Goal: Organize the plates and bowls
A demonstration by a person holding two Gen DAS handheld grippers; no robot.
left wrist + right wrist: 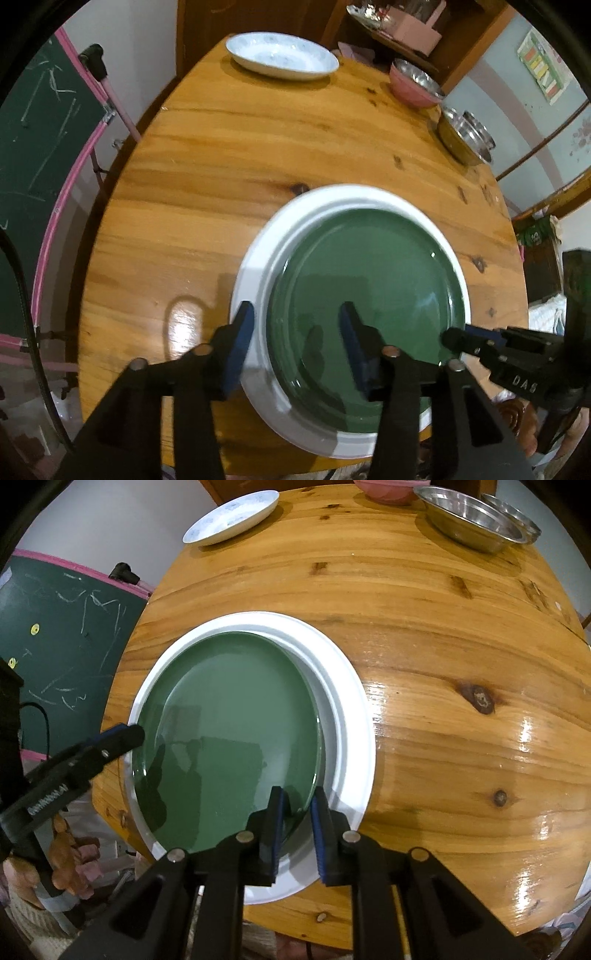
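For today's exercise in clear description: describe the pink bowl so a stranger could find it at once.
Start at the wooden table and look to its far edge, right of the patterned white dish. The pink bowl sits beside the steel bowls; only it is pink outside, with a shiny metal lining.

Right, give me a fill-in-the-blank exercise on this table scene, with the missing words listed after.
1. The green plate lies inside a larger ____ plate.
2. The pink bowl holds a ____ bowl nested in it.
3. The left gripper has its jaws ____, straddling the plates' rim.
4. All the dishes stand on a ____ table.

Missing words: white; metal; open; wooden
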